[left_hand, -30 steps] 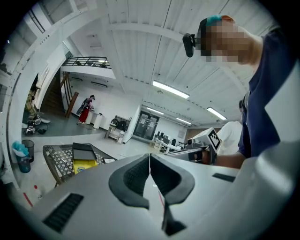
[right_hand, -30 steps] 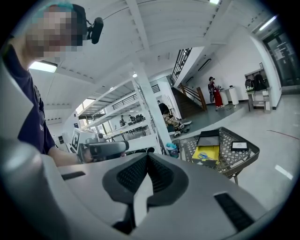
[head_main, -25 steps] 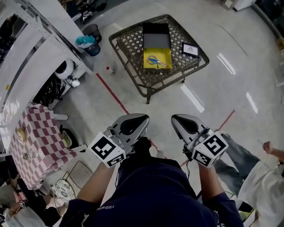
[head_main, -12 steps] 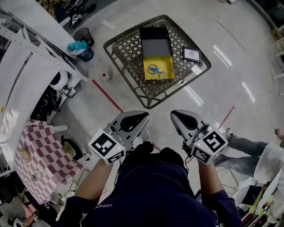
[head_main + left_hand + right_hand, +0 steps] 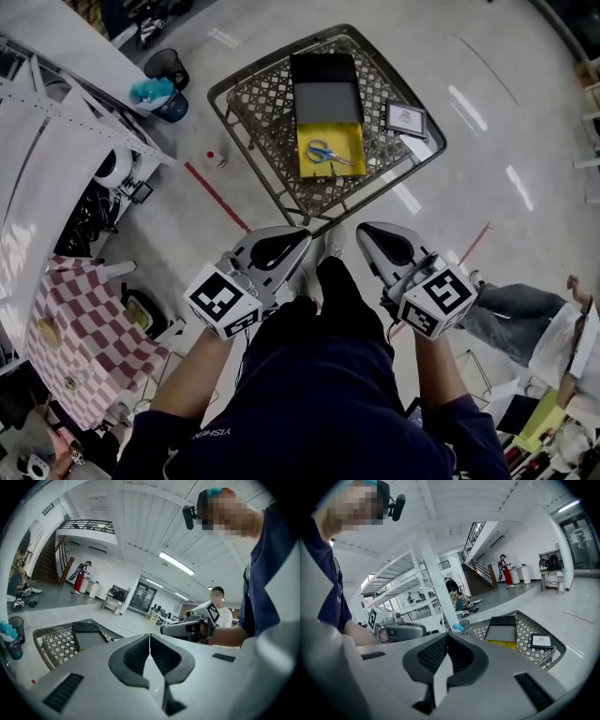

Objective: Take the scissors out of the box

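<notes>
Blue-handled scissors [image 5: 328, 153] lie in a yellow-lined open box [image 5: 353, 141] whose dark lid [image 5: 324, 91] stands open behind it. The box rests on a low metal lattice table [image 5: 267, 98], which also appears in the left gripper view [image 5: 56, 641] and the right gripper view [image 5: 525, 634]. My left gripper [image 5: 298, 237] and right gripper [image 5: 367, 232] hang side by side short of the table's near edge. Both are shut with nothing between their jaws, as the left gripper view [image 5: 149, 641] and right gripper view [image 5: 447, 641] confirm.
A small black framed card [image 5: 404, 117] lies on the table's right side. White shelving [image 5: 56, 150] runs along the left, with a dark bin [image 5: 169, 67] and a checkered cloth [image 5: 70, 328] nearby. Red tape [image 5: 216, 195] marks the floor. Another person [image 5: 525, 323] sits at the right.
The table and box have come closer and sit nearer my grippers. Both grippers have advanced together and stay shut.
</notes>
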The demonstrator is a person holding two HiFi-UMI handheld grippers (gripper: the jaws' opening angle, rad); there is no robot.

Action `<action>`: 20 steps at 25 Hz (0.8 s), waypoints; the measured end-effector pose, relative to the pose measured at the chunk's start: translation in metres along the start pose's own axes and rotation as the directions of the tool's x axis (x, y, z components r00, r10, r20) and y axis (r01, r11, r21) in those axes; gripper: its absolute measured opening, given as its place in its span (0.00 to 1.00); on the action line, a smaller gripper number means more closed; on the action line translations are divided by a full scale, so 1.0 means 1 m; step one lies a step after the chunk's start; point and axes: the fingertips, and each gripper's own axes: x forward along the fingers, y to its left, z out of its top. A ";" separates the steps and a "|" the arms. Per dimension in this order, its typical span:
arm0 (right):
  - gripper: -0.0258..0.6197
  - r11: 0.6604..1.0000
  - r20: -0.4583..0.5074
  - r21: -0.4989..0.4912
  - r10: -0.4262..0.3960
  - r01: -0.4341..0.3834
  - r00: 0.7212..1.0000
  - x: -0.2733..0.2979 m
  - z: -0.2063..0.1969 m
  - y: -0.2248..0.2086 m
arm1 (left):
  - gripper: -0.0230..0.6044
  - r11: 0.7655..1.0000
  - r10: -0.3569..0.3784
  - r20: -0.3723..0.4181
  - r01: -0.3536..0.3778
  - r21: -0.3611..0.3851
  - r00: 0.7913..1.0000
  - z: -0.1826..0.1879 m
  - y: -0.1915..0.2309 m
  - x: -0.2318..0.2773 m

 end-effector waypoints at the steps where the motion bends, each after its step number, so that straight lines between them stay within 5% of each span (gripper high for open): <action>1: 0.07 1.000 -0.005 -0.002 0.002 -0.002 1.000 0.005 0.002 -0.008 | 0.08 1.000 0.007 -0.004 -0.007 -0.006 1.000 0.000 0.006 0.006; 10: 0.07 0.996 -0.104 -0.031 0.082 -0.086 0.991 0.080 -0.013 -0.122 | 0.08 0.992 0.109 -0.053 -0.111 -0.052 0.993 -0.020 0.093 0.084; 20: 0.07 0.982 -0.277 -0.095 0.133 -0.165 0.952 0.139 -0.044 -0.196 | 0.08 0.958 0.234 -0.102 -0.247 -0.148 0.967 -0.039 0.144 0.126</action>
